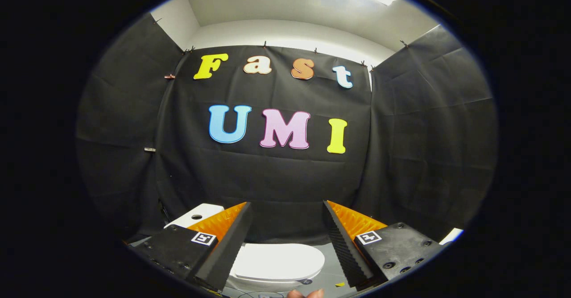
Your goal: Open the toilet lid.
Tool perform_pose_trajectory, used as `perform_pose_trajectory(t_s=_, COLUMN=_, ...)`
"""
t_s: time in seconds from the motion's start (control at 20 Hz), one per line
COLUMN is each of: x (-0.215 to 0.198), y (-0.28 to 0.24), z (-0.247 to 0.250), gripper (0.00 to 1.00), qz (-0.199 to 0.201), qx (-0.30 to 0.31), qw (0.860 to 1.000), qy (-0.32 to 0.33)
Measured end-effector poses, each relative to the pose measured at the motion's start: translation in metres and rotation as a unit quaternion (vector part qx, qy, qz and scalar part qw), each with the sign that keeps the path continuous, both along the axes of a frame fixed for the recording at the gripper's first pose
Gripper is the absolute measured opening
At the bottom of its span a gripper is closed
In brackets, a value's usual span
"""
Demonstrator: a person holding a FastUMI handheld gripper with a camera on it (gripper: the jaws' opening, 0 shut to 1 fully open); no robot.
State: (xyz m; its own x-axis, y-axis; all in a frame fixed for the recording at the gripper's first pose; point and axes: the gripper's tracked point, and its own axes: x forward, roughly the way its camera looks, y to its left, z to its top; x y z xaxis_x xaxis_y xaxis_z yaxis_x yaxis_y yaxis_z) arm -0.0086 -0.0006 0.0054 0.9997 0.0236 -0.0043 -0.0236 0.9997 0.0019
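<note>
A white toilet stands low on the floor below me, its lid [277, 261] lying flat and closed over the bowl. The white cistern [196, 214] shows behind my left finger. My gripper [286, 209] hangs well above the toilet, open, with a wide gap between its fingers and nothing held. The lid shows through that gap, far beneath the fingertips.
Black cloth walls close the booth behind and on both sides of the toilet. Grey floor [331, 272] lies to the right of the bowl, with a small yellow scrap [340, 284] on it. A person's fingertips [305, 294] show just under the gripper.
</note>
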Motion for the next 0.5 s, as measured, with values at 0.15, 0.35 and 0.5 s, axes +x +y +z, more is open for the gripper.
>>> perform_pose_trajectory(t_s=0.15, x=0.001, y=-0.001, z=-0.004, gripper=0.98, qz=0.004, qx=0.0, qw=1.0, qy=0.003)
perform_pose_trajectory(t_s=0.35, x=0.006, y=-0.003, z=-0.01, gripper=0.98, qz=0.003, qx=-0.003, qw=1.0, qy=-0.005)
perform_pose_trajectory(t_s=0.5, x=0.018, y=-0.005, z=-0.017, gripper=0.98, qz=0.007, qx=-0.008, qw=1.0, qy=-0.024)
